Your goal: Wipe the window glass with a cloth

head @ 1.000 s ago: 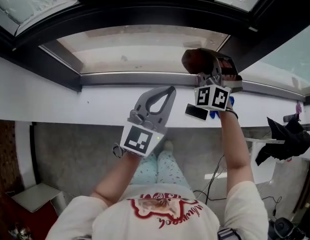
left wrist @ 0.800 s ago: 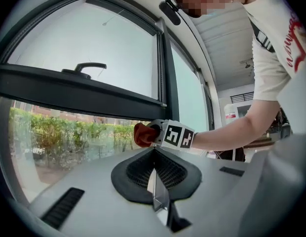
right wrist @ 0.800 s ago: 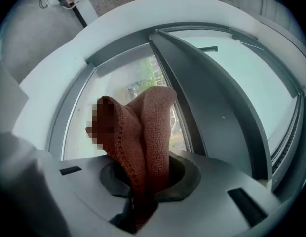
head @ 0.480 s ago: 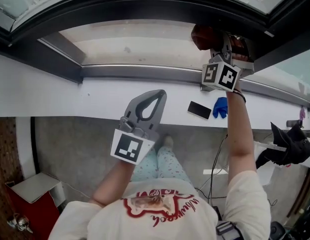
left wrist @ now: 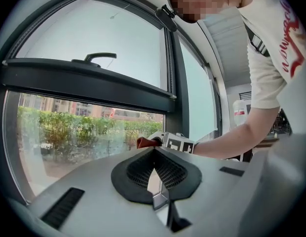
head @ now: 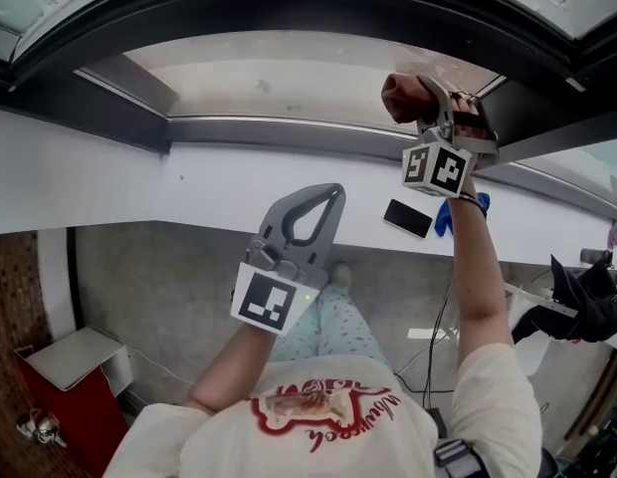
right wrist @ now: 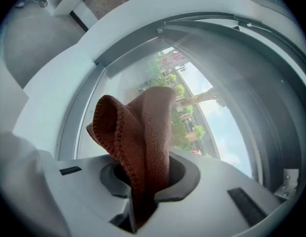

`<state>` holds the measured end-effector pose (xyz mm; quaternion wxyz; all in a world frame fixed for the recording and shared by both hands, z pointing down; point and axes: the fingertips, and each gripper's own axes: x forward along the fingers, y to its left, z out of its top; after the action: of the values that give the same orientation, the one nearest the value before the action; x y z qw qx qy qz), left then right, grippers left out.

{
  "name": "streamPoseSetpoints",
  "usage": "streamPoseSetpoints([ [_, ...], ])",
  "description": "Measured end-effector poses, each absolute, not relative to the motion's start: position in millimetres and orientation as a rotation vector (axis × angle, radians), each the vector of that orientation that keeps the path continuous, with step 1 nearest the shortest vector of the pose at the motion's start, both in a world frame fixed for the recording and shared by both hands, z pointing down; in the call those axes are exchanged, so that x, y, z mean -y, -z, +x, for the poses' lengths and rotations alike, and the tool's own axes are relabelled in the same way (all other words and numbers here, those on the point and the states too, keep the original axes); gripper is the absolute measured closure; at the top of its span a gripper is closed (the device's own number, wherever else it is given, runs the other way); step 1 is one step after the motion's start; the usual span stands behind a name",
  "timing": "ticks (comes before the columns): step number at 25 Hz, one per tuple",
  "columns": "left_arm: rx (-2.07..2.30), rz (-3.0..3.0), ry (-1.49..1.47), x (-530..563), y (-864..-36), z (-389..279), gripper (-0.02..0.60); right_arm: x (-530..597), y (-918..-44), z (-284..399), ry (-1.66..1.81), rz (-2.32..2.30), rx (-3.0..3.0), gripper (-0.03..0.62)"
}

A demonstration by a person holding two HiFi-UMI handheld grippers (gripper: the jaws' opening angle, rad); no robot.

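Note:
A reddish-brown cloth (right wrist: 139,132) is bunched between the jaws of my right gripper (head: 428,108), which is shut on it and raised to the lower pane of the window glass (head: 289,78) near its right end. The cloth (head: 408,96) sits against or very close to the glass (right wrist: 192,102); contact is hard to judge. My left gripper (head: 318,202) hangs lower, over the white sill (head: 189,197), jaws shut with nothing between them. In the left gripper view the cloth (left wrist: 144,142) and the right gripper's marker cube (left wrist: 178,144) show beyond the shut jaws.
A dark window frame (head: 318,18) runs above and around the pane, with a handle (left wrist: 98,57) on its upper bar. On the sill lie a black phone (head: 408,218) and a blue item (head: 445,215). A dark garment (head: 587,302) hangs at the right.
The right gripper with the cloth rose from near the sill up onto the glass, then shifted slightly down and left. The left gripper stayed shut and barely moved.

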<state>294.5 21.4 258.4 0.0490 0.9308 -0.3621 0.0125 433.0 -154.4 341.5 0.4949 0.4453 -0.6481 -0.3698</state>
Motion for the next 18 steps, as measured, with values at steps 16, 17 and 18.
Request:
streamPoseSetpoints([
  [16,1.187,2.754,-0.176,-7.1,-311.9,287.2,0.563,140.7,-592.9,455.9,0.398,0.849,1.626,0.513],
  [17,1.198,2.748,-0.180,-6.3,-312.7,286.0,0.563,140.7,-604.6,456.4,0.377,0.829,1.625,0.513],
  [18,1.204,2.750,-0.190,-6.6,-313.6,285.0,0.563,140.3,-616.1,457.5,0.355,0.809,1.621,0.513],
])
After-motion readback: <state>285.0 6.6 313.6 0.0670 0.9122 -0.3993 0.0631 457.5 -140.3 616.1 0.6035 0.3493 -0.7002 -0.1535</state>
